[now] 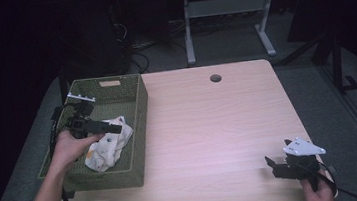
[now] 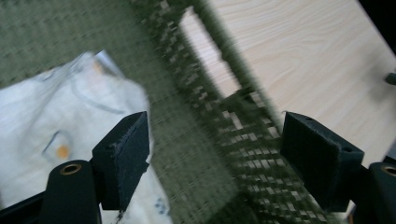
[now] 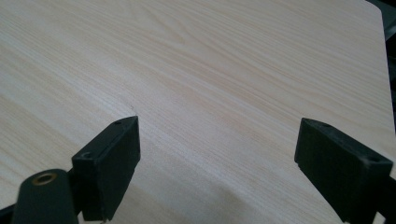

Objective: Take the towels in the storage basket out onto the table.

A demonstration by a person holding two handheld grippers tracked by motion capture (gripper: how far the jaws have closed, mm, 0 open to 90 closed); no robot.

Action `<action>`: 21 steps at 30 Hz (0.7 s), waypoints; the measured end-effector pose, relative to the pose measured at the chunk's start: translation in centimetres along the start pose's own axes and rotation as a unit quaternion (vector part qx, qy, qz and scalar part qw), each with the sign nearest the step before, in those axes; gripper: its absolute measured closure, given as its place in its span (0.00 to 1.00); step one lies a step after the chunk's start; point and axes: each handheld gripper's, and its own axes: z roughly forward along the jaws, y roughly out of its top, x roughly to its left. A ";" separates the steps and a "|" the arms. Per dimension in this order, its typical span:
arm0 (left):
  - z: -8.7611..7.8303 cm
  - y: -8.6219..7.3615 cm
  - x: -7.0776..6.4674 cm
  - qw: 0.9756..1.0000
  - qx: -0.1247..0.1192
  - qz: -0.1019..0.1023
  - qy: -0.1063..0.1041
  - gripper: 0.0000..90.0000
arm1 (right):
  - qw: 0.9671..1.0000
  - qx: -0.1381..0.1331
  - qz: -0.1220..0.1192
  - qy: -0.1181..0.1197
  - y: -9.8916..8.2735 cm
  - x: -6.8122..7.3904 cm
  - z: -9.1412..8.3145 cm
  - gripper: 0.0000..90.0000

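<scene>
Both forearms are bare, no sleeves showing; each hand carries a black gripper, the left gripper (image 1: pixel 100 127) with a white toothed strip on top, the right gripper (image 1: pixel 273 163) with a pale three-cornered plate, black cables trailing, and brass-ringed holes beside the blocky fingers (image 3: pixel 112 158).

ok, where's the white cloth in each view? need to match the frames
High view: the white printed cloth lies crumpled in the green woven basket, at the table's left, under the left gripper.
Left gripper view: lower left, behind the left-hand jaw, on the basket floor.
Right gripper view: open jaws over bare wood, no cloth.
Shared landmark: the light wood tabletop.
</scene>
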 end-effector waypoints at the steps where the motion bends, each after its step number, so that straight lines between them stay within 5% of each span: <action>1: 0.2 -0.2 0.3 1.000 0.009 0.001 0.010 0.26 | 1.000 0.000 0.002 0.000 0.0 0.0 -0.1 0.15; 6: 0.9 -0.5 1.2 0.998 0.030 -0.004 0.048 0.26 | 1.000 -0.002 0.006 -0.002 -0.1 -0.1 -0.2 0.15; 15: 2.2 -0.8 2.8 0.995 0.061 -0.027 0.075 0.28 | 1.000 -0.010 0.004 -0.003 0.1 0.0 -0.3 0.15; 21: 3.4 -0.8 3.1 0.990 0.095 -0.022 0.104 0.30 | 1.000 -0.009 0.001 -0.002 0.1 0.1 -0.3 0.15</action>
